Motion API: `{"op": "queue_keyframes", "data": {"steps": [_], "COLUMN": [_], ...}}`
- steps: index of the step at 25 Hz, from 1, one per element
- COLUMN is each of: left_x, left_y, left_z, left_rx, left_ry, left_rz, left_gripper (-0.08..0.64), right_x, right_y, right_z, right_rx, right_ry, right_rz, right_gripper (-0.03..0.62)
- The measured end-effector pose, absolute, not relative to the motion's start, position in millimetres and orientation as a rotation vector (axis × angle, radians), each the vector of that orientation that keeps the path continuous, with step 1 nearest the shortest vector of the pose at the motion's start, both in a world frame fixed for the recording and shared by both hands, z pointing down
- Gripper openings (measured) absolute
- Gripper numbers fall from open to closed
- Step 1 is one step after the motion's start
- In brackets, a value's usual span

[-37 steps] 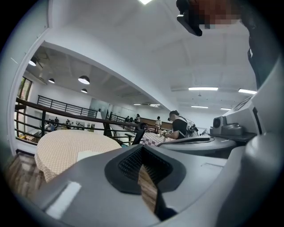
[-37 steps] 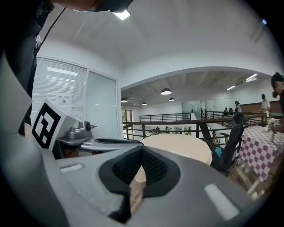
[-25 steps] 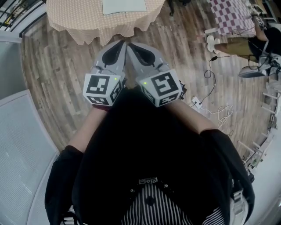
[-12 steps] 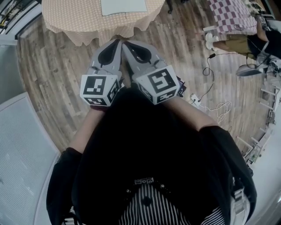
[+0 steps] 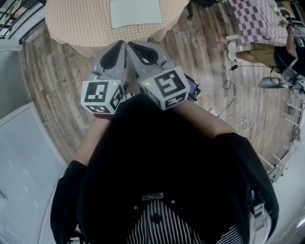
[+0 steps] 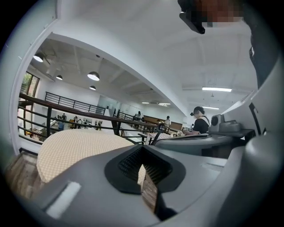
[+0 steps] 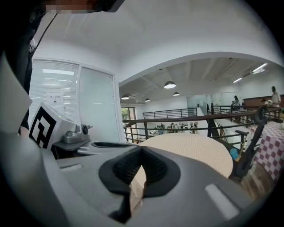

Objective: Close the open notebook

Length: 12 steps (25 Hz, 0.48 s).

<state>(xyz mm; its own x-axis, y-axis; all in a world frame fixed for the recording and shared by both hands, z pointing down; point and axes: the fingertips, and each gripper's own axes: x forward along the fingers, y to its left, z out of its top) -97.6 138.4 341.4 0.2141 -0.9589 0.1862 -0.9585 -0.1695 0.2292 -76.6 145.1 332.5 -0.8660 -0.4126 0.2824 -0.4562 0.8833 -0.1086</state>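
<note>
The open notebook (image 5: 136,13) lies flat with pale pages on a round table with a beige checked cloth (image 5: 76,24) at the top of the head view. My left gripper (image 5: 120,46) and right gripper (image 5: 132,46) are held side by side in front of my body, tips at the table's near edge, well short of the notebook. Both are shut with nothing in them. In the left gripper view the jaws of the left gripper (image 6: 142,150) meet, with the table (image 6: 75,144) beyond. The right gripper (image 7: 141,150) looks the same, facing the table (image 7: 191,148); the notebook is not seen there.
Wooden plank floor surrounds the table. A second table with a purple checked cloth (image 5: 252,19) and a seated person (image 5: 286,52) are at the upper right, with cables (image 5: 228,95) on the floor. A white panel (image 5: 24,162) stands at the left. A railing (image 7: 177,119) runs behind the table.
Both grippers have moved forward together toward the table, and their tips now reach its near edge. The table and notebook show larger and lower in the head view. The jaws stay closed.
</note>
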Motion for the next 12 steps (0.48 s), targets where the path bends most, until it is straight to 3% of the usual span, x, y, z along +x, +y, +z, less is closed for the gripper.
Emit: {"op": "queue_keyframes", "data": {"steps": [12], "left_x": [-116.8], "left_y": [-7.7], "left_z": [323.1], "left_rx": [2.168], "left_ry": [-1.845], "left_rz": [0.037], "left_gripper": [0.002], "right_x": [-95.1], "right_y": [-2.1], "right_z": [317.2], "right_rx": [0.604], "right_ry": [-2.833], "right_rz": [0.292], "right_gripper": [0.002]}}
